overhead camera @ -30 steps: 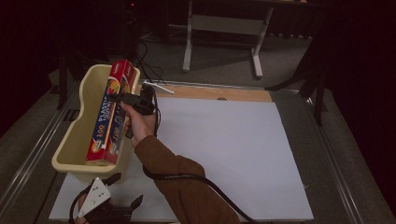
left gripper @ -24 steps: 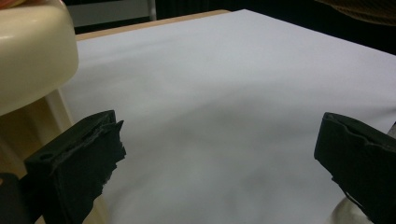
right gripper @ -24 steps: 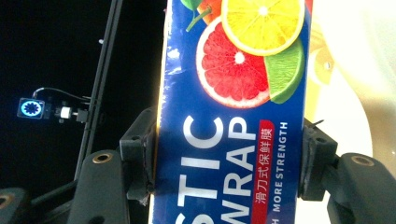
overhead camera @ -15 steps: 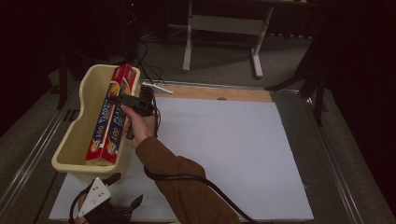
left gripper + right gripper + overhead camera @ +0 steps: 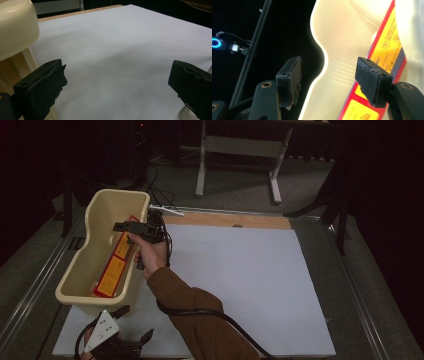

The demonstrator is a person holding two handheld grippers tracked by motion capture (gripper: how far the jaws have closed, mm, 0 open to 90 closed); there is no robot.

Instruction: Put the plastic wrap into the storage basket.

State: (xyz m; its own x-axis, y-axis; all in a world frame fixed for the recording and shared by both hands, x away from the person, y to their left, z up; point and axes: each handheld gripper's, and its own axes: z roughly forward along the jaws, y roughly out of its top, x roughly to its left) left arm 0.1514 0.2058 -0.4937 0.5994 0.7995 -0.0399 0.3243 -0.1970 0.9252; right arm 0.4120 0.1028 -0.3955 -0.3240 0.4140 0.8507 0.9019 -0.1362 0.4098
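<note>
Above cream tub, right gripper spread, red box half hidden, left gripper agape.

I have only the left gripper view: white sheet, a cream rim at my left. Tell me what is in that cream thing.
Observer: It is a cream tub standing at the left of the white sheet, and a long red and yellow box lies slanted inside it.
Operator: Report where the right gripper is.
Observer: The right gripper is held over the tub's right wall, above the box, in the high view.
Operator: Say whether it grips the box.
Observer: No. In the right gripper view its jaws stand apart with nothing between them; the box lies beyond them in the tub.
</note>
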